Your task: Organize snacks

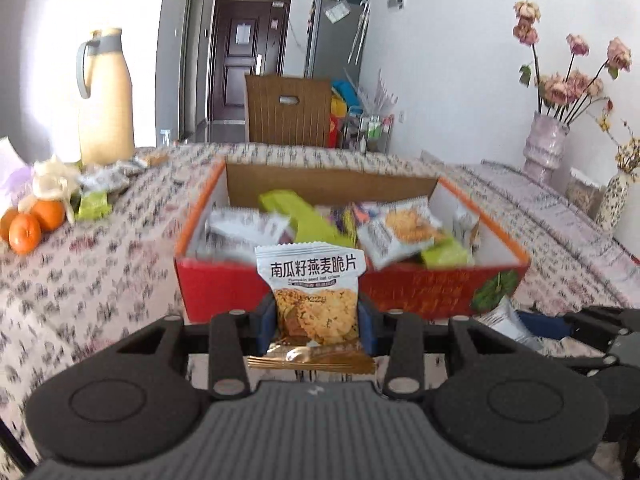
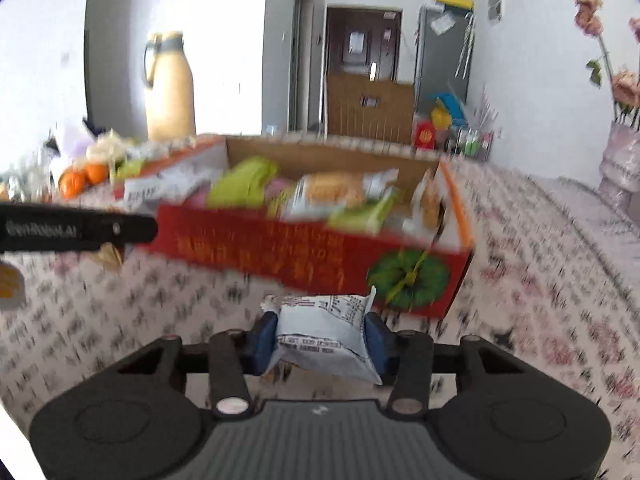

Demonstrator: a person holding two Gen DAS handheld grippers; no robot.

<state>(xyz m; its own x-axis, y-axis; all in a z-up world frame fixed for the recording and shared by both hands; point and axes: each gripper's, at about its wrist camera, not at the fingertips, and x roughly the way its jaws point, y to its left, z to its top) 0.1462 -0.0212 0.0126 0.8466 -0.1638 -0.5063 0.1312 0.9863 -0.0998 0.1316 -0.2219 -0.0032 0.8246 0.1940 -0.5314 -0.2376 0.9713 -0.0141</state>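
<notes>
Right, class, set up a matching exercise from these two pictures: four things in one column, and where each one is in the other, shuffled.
Things:
1. oat crisp packet
2. oranges
3. flower vase
4. green packet

Places:
A. inside the red box
B. on the table, far right by the wall
C. held in the left gripper
D. on the table, far left near the cream jug

Pairs: 1-C, 2-D, 3-B, 4-A
</notes>
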